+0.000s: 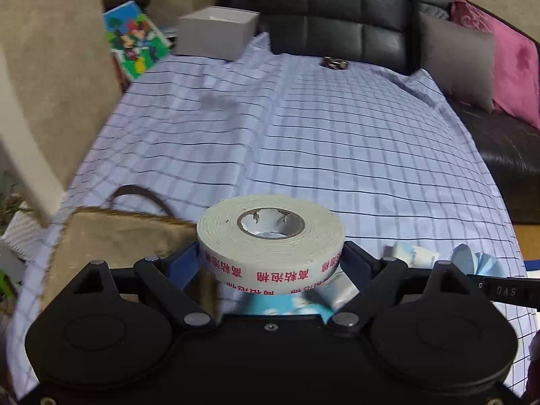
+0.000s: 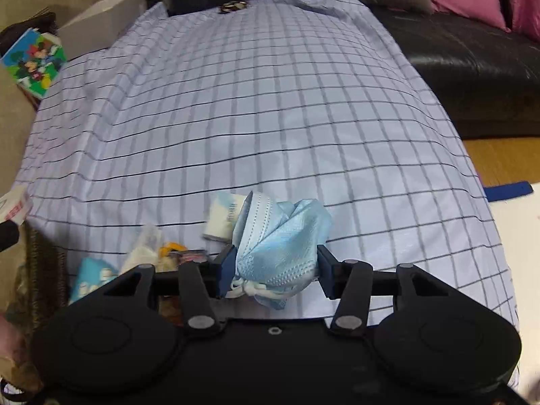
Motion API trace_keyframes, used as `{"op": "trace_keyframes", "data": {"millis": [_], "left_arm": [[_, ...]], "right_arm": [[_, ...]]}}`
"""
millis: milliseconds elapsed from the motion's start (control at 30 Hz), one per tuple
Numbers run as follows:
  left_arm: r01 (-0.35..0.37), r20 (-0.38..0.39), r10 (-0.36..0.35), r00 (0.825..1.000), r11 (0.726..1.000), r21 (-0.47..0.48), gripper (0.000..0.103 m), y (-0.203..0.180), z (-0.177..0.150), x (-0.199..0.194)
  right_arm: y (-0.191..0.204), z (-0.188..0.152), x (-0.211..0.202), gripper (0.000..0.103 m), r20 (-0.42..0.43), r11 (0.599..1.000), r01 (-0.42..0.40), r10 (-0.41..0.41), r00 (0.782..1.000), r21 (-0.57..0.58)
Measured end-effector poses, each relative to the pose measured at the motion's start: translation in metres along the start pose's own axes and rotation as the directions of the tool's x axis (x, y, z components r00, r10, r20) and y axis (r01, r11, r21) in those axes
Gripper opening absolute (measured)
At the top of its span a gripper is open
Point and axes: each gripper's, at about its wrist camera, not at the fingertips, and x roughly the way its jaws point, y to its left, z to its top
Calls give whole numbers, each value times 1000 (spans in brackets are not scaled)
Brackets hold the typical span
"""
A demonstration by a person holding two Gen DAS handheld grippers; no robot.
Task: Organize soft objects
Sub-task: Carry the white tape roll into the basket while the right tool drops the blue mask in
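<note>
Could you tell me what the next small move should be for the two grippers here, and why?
Probably carry the foam tape roll held in the left gripper across to the woven bag at its left and release it there. The roll is already lifted clear of the checked cloth, and the bag sits close by. The right gripper can follow, as it grips the crumpled blue mask.

box (image 1: 216, 32) behind cloth (image 1: 303, 135), cushions (image 1: 459, 64) right

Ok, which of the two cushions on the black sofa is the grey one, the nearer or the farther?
The nearer one: the grey cushion leans on the sofa corner beside the checked cloth, while the pink cushion sits behind it.
</note>
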Motion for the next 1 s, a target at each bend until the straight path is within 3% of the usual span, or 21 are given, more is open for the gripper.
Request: {"op": "trace_keyframes", "data": {"millis": [200,433,633,900,1000], "left_arm": [[-87,33,88,996,995,-56,85,41,1,-12],[-162,-8,163,987,974,-157,85,91,2,-4],[-266,-43,262,964,950,-167,85,116,-2,7],[-266,-87,253,964,943,-199,85,137,-6,10],[-267,-90,254,963,945,-190,85,139,-7,10]], "right_arm": [[37,-2,-17,49,19,996,-60,61,998,-61],[88,-3,-40,49,42,980,-152,159,986,-125],[143,-13,-57,49,26,946,-252,262,965,-206],[216,-35,-78,49,-26,875,-376,387,922,-306],[237,-37,-80,50,-27,864,-389,402,915,-320]]}}
